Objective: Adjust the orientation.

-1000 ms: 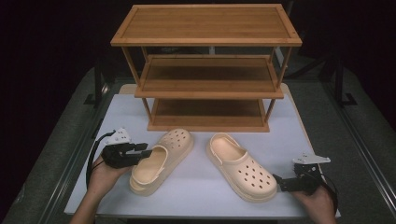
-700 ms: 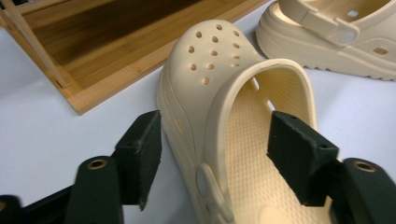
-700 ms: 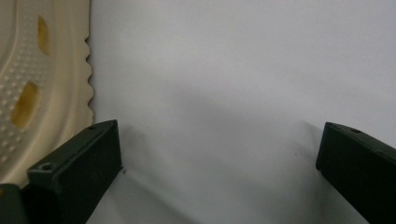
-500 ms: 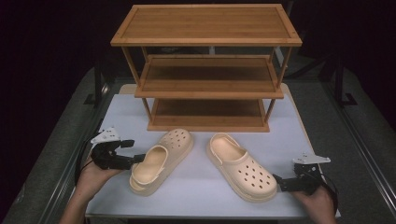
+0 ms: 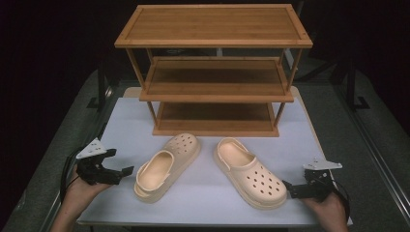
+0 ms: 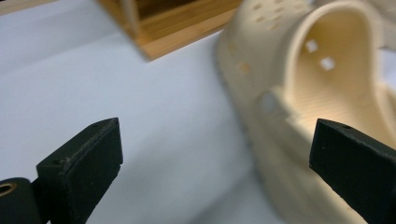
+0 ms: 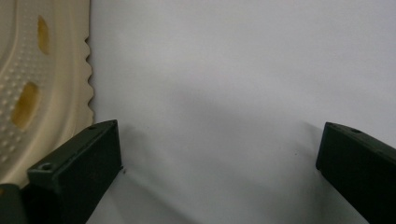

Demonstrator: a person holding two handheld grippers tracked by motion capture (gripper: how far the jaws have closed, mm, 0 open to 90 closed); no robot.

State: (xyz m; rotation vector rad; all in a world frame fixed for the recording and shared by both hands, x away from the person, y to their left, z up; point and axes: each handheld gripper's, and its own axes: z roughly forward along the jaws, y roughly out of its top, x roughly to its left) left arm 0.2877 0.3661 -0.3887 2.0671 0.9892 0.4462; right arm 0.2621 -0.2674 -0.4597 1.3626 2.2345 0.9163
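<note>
Both sets of jaws stood wide apart and empty, the left gripper (image 5: 126, 170) just beside the left clog (image 5: 167, 166), the right gripper (image 5: 288, 187) beside the right clog (image 5: 249, 171), on the white worktop (image 5: 203, 203) before a wooden rack (image 5: 215, 72).

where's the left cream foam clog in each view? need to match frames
High view: cream perforated foam clog, lower centre-left, heel toward the left gripper.
Left gripper view: same clog, blurred, right half, behind the right-hand jaw.
Right gripper view: the clog there is the other clog, not this one.
Shared landmark: white tabletop.
</note>
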